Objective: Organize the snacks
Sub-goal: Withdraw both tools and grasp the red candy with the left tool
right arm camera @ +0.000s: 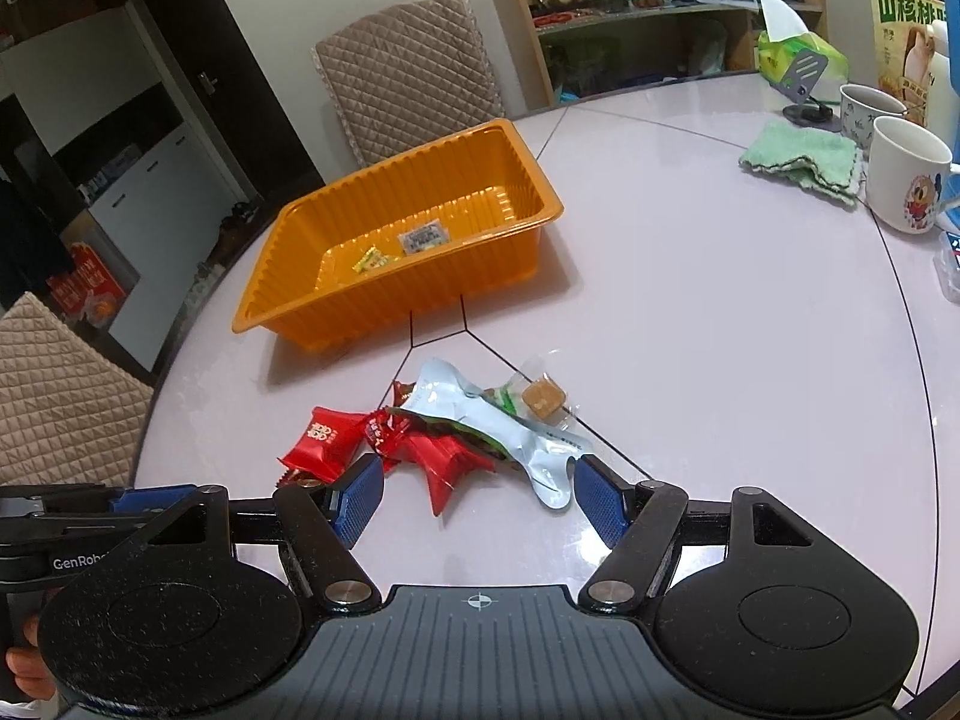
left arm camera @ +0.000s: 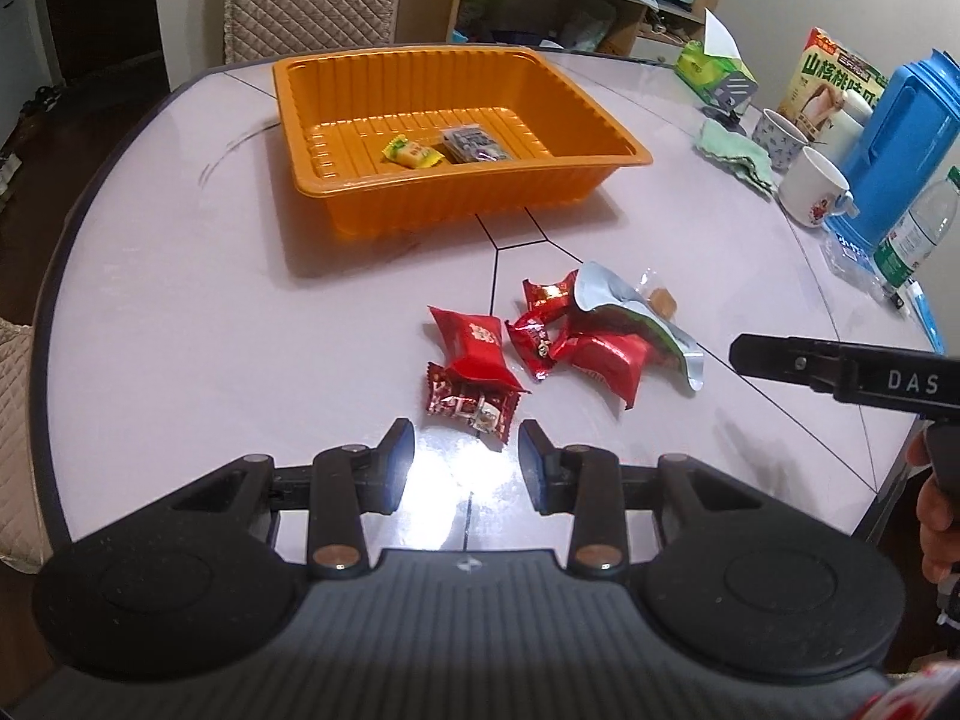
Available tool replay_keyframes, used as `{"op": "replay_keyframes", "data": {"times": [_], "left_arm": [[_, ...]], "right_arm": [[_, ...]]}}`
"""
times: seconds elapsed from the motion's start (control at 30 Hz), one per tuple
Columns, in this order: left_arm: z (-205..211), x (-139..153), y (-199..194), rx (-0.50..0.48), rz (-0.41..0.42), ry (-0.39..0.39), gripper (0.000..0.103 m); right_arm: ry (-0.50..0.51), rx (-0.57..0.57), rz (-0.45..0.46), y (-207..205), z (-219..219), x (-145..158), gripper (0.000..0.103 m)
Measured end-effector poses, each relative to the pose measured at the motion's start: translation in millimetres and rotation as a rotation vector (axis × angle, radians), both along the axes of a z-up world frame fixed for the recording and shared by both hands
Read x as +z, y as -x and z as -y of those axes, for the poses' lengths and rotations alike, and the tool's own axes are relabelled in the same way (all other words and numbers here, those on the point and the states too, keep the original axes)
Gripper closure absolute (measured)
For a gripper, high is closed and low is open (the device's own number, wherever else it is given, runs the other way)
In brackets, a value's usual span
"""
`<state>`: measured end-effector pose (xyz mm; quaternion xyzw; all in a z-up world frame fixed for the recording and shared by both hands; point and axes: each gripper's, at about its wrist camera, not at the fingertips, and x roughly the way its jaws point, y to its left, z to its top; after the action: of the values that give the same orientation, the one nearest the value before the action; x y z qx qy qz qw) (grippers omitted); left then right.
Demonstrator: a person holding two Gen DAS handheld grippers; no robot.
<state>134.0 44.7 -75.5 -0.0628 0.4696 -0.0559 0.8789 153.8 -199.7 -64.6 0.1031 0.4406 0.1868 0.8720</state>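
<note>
Pickup step: both grippers released, left gripper [left arm camera: 467, 450] just short of dark red packet [left arm camera: 471, 407]; next move requires advancing, then clenching.

"DAS" on right hand-held gripper [left arm camera: 741, 351], "GenRob" on left hand-held gripper [right arm camera: 150, 495], "山核桃" on snack box [right arm camera: 900, 24]

In the left wrist view, the right gripper [left arm camera: 739, 350] enters from the right edge, which cuts off its body; only one dark finger shows, so its jaw state cannot be judged. The silver pouch [right arm camera: 480, 420] overlies part of the red snack packets [right arm camera: 438, 456], hiding how many lie beneath. Print on the grey packet [left arm camera: 474, 144] inside the orange tray [left arm camera: 336, 78] is too small to read. The blue jug [left arm camera: 900, 138] is cropped at the frame's edge.
</note>
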Motion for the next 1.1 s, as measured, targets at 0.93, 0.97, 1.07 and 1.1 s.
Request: {"op": "replay_keyframes", "data": {"times": [0.93, 0.97, 1.07, 1.1], "left_arm": [[29, -42, -71, -0.091, -0.026, -0.094, 0.069], [31, -44, -73, -0.094, -0.025, -0.1, 0.069], [35, -48, -79, -0.108, -0.021, -0.119, 0.069], [36, -50, -80, -0.112, -0.023, -0.127, 0.069]], "right_arm": [[0.025, -0.071, -0.043, -26, 11, -19, 0.033], [0.025, -0.073, -0.046, -27, 11, -20, 0.033], [0.027, -0.078, -0.052, -28, 12, -21, 0.033], [0.027, -0.079, -0.054, -29, 12, -22, 0.033]]}}
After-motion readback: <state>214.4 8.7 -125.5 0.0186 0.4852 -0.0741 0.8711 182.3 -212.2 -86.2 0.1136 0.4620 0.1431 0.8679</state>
